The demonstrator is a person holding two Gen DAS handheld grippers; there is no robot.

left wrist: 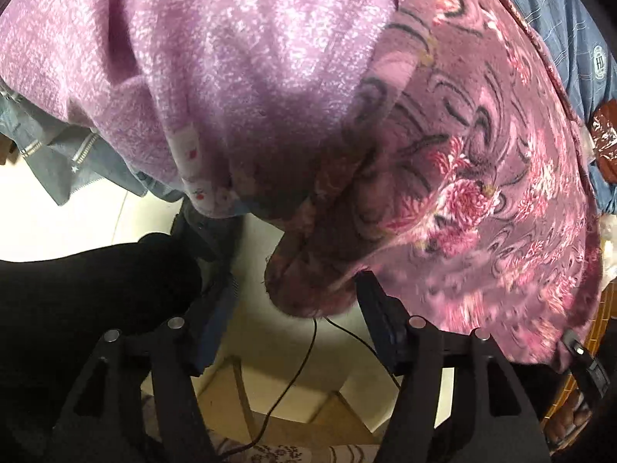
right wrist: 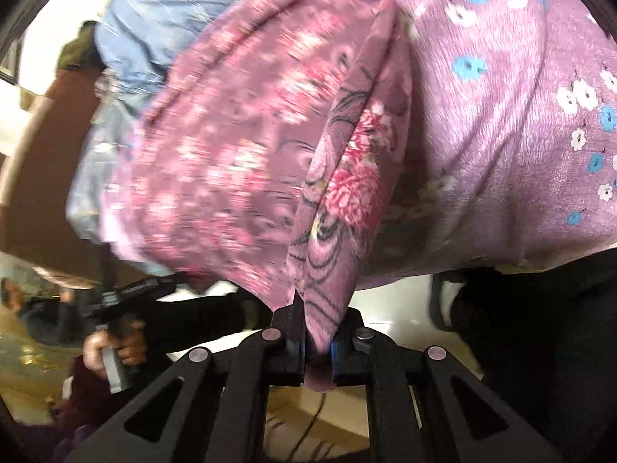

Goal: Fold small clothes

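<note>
My right claw (right wrist: 317, 341) is pinching a bunched fold of the rose-print purple garment (right wrist: 339, 177), its jaws pressed tight on the cloth so that a small tuft is sticking out below the pads. My left claw (left wrist: 293, 308) is standing spread, its two fingers (left wrist: 380, 308) well apart, and a hanging corner of the same garment (left wrist: 308, 270) is drooping into the gap between them; I cannot tell whether either pad is touching it. The garment itself is lying draped over a heap of clothes and spilling off its edge towards me. The left wrist view is showing what the right is not: a fuzzy lilac knit (left wrist: 216, 77) lying beside the rose print, a grey-blue piece with zips (left wrist: 73, 154) under it, a thin black cable (left wrist: 300, 370) trailing over the pale floor (left wrist: 58, 212) and a black trouser leg (left wrist: 77, 293). The right wrist view is showing instead a purple cloth with blue and white flowers (right wrist: 501, 96), a light blue fabric (right wrist: 162, 11), and my other hand (right wrist: 115, 351) gripping its handle, blurred.
</note>
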